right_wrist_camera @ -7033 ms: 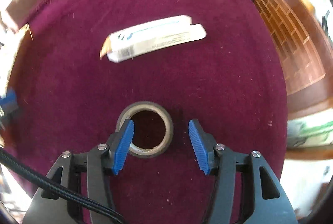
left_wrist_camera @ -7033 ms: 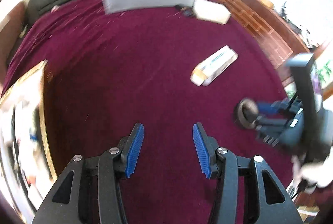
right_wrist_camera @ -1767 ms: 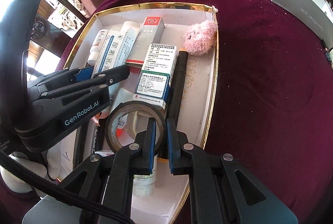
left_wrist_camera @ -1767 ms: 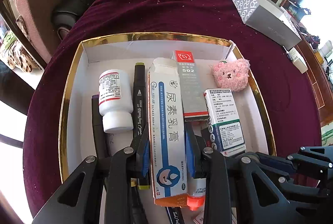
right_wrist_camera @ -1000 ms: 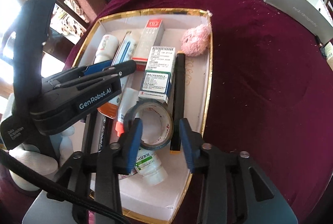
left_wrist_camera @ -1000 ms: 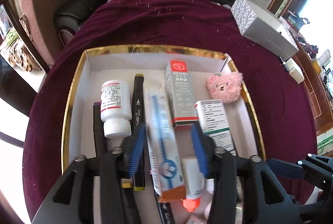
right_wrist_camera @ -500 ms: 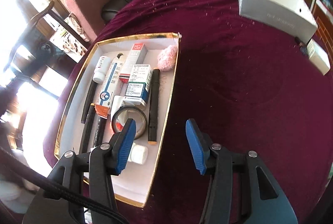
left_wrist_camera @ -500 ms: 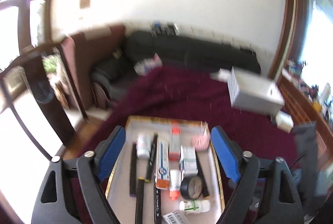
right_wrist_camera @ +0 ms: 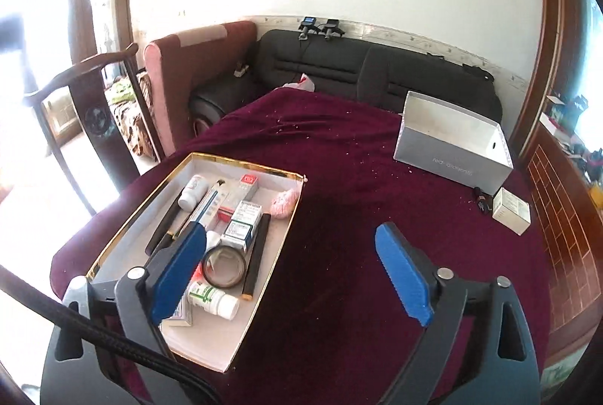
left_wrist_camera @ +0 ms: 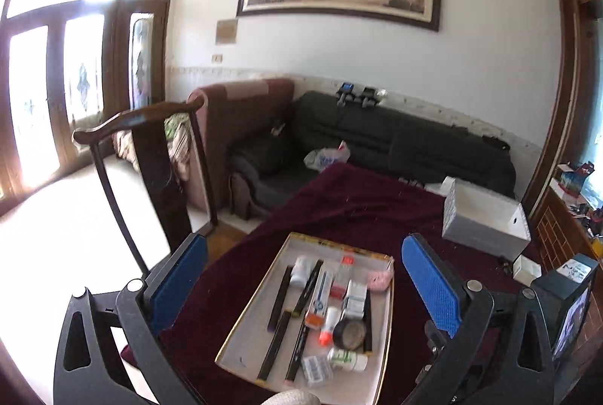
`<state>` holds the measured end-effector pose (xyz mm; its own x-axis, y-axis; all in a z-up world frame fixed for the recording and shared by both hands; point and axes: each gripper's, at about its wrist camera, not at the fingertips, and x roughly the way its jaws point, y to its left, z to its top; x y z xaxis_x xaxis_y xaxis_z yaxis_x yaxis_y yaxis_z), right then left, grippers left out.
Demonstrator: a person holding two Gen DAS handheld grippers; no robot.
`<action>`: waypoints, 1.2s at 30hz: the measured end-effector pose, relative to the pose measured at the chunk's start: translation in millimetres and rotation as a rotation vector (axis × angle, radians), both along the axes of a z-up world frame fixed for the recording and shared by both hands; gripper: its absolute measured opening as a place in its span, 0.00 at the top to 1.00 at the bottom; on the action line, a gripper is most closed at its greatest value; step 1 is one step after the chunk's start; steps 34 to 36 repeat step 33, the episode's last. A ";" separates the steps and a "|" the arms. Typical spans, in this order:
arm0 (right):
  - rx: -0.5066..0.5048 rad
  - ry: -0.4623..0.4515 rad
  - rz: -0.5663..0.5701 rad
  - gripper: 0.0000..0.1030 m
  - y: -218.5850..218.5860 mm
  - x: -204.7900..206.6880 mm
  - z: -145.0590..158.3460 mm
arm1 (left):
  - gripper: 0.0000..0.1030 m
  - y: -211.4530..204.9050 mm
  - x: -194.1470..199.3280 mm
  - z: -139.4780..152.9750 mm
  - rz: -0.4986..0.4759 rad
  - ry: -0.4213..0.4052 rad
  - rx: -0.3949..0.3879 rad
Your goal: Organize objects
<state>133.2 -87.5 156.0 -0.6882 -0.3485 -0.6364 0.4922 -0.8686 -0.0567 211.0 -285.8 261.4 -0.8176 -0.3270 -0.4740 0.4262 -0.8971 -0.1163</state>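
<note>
— Below the wide-spread blue pads of the left gripper (left_wrist_camera: 304, 282), what is seen, and why is it laid so?

— The shallow white cardboard tray with a gold rim (left_wrist_camera: 248, 303) is seen there on the dark red velvet cloth (left_wrist_camera: 361, 201). Long things are laid side by side along its length: the black marker pens (left_wrist_camera: 280, 292), the blue-and-white ointment carton (left_wrist_camera: 319, 294) and the grey carton with a red end (left_wrist_camera: 343, 278). It is judged that they were lined up so to save room.

— And the round things?

— The roll of dark tape (right_wrist_camera: 223, 267) is lying flat, just ahead of the left pad of the right gripper (right_wrist_camera: 292, 277). The white pill bottle with a green label (right_wrist_camera: 211, 297) is laid on its side next to it. The pink plush toy (right_wrist_camera: 284, 201) is tucked into the far corner.

— Is anything held?

— Nothing is held. The jaws of both grippers have just been opening, and no object is between the pads. Both are raised above the tray, so the items are judged to be released.

— What is left outside?

— The grey open box (right_wrist_camera: 452, 145) and the small white carton (right_wrist_camera: 510, 209) stand far ahead and to the right of the right gripper, on the cloth. Whether they belong to the task cannot be told.
</note>
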 end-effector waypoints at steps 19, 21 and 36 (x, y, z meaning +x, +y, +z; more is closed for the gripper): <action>0.110 -0.104 0.103 0.10 -22.3 21.7 -53.2 | 0.01 -2.2 -19.2 -84.6 0.074 -0.304 -0.031; 0.114 -0.119 0.103 0.10 -24.6 20.3 -57.2 | 0.01 -3.2 -20.6 -89.9 0.068 -0.321 -0.019; 0.149 -0.157 0.137 0.10 -42.5 22.1 -70.7 | 0.02 -16.1 -26.7 -107.0 0.087 -0.397 -0.005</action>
